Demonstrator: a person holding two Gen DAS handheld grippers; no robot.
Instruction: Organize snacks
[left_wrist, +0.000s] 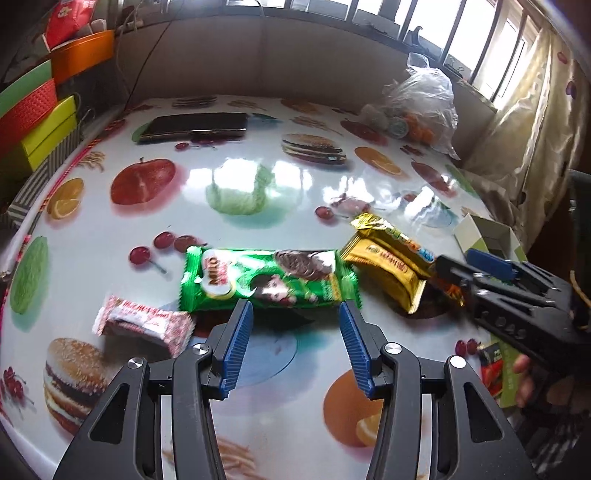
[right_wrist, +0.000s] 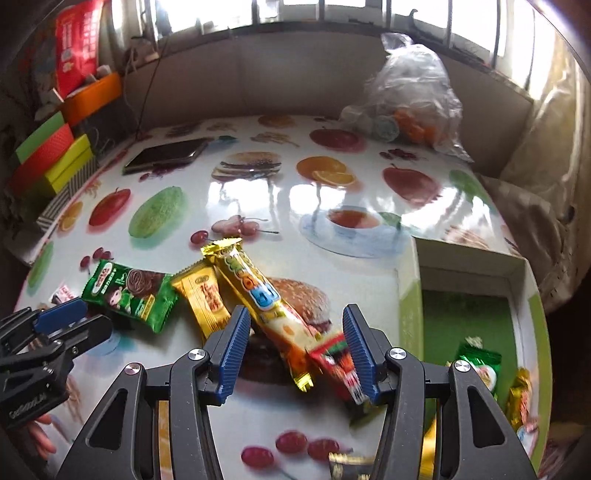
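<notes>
text: "MILO" | on: green snack wrapper (left_wrist: 266, 282) | other packets: print unreadable

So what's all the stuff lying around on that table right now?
green Milo packet: one, green, table middle, ahead of left gripper
gold packets: two, gold-yellow, right of Milo
red packet: one, red, by right gripper's finger
pink-white packet: one, left of Milo
box: one, green-lined, right edge, snacks inside
phone: one, dark, far side
plastic bag: one, clear, far right
left gripper: open, empty
right gripper: open
</notes>
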